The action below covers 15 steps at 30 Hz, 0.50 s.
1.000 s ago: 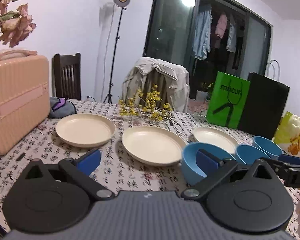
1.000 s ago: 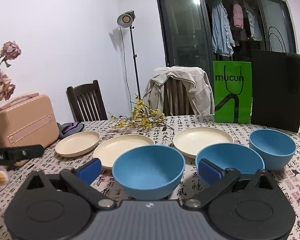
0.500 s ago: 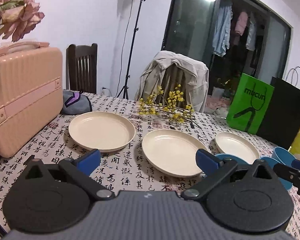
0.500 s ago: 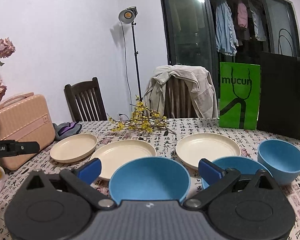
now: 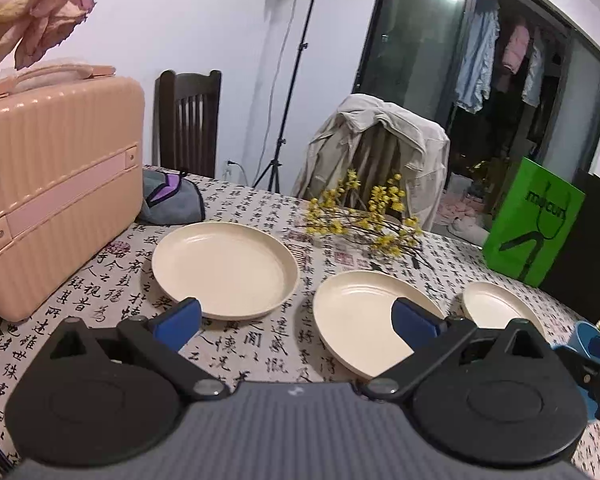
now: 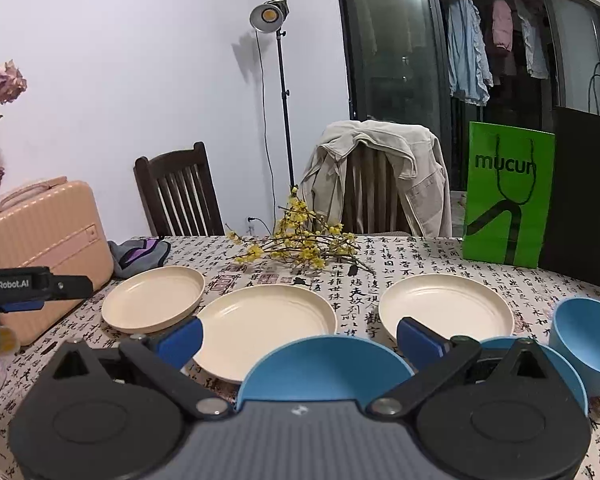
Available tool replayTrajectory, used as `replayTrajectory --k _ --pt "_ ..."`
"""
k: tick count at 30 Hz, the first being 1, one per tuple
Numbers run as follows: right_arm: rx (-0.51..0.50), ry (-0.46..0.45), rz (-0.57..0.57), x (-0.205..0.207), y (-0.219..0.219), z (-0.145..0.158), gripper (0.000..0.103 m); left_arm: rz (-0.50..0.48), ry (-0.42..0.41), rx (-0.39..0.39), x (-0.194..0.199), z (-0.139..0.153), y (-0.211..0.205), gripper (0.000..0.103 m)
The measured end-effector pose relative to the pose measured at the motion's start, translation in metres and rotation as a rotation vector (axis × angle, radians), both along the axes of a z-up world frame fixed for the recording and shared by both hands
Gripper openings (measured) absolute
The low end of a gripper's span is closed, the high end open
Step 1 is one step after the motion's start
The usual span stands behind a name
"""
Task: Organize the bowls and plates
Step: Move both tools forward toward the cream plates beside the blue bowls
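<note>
Your three cream plates (image 6: 268, 322) sit in a row past the fingertips, shallow, matte, rimmed. Three blue bowls (image 6: 324, 364): nearest sits between your right gripper (image 6: 298, 340) fingers. Left gripper (image 5: 296, 320) and right both spread wide, holding nothing.

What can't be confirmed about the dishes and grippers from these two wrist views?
- Nearest blue bowl: right wrist view; the gripper body covers its lower half, so its contents are hidden.
- Middle blue bowl: right wrist view; mostly behind a finger linkage.
- Bowls in the left wrist view: only a blue sliver shows at the right edge.
- Left gripper: right wrist view; cut off by the left edge.
- Tablecloth characters: too small to read.
</note>
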State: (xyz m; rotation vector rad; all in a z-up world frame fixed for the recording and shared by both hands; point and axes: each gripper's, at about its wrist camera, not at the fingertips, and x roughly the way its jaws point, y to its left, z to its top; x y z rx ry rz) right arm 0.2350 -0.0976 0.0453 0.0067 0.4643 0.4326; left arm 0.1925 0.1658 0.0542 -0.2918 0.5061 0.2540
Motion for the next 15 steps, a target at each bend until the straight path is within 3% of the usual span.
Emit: replayTrajectory --k 15 --pt "0.010 0.083 0.002 0.052 0.043 -0.004 0.103 0.085 0.038 -0.096 0.039 -0.013 0.041 0.103"
